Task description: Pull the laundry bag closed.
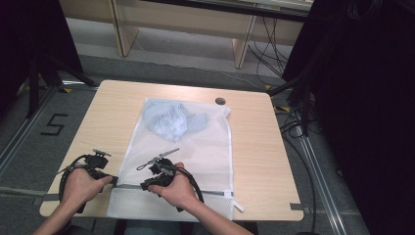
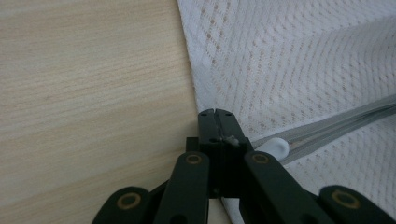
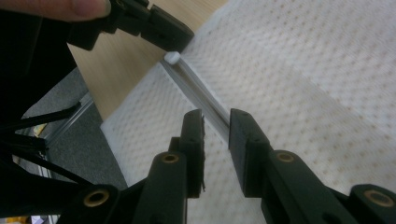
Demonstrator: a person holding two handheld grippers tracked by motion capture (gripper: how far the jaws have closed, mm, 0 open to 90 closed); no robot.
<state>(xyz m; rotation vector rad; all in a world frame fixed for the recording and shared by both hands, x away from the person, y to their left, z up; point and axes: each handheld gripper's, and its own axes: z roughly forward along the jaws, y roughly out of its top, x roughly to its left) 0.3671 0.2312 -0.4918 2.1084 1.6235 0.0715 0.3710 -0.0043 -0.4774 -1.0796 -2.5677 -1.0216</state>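
High view showed the desk [image 1: 254,142] carrying a white mesh bag [image 1: 205,147], near edge overhanging. The left tool [image 2: 215,114], clenched on the bag's left edge, should hold firm; the released right tool [image 3: 215,122] straddled the zipper [image 3: 196,88] and needed to close squarely.

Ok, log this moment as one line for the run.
left gripper: shut on mesh bag edge | right gripper: open astride zipper | clothes: inside bag

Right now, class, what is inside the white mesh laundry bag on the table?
Through the mesh laundry bag, a crumpled light blue garment shows near the far end. The rest of the bag looks flat. What kind of garment it is cannot be told, since it is bunched up.
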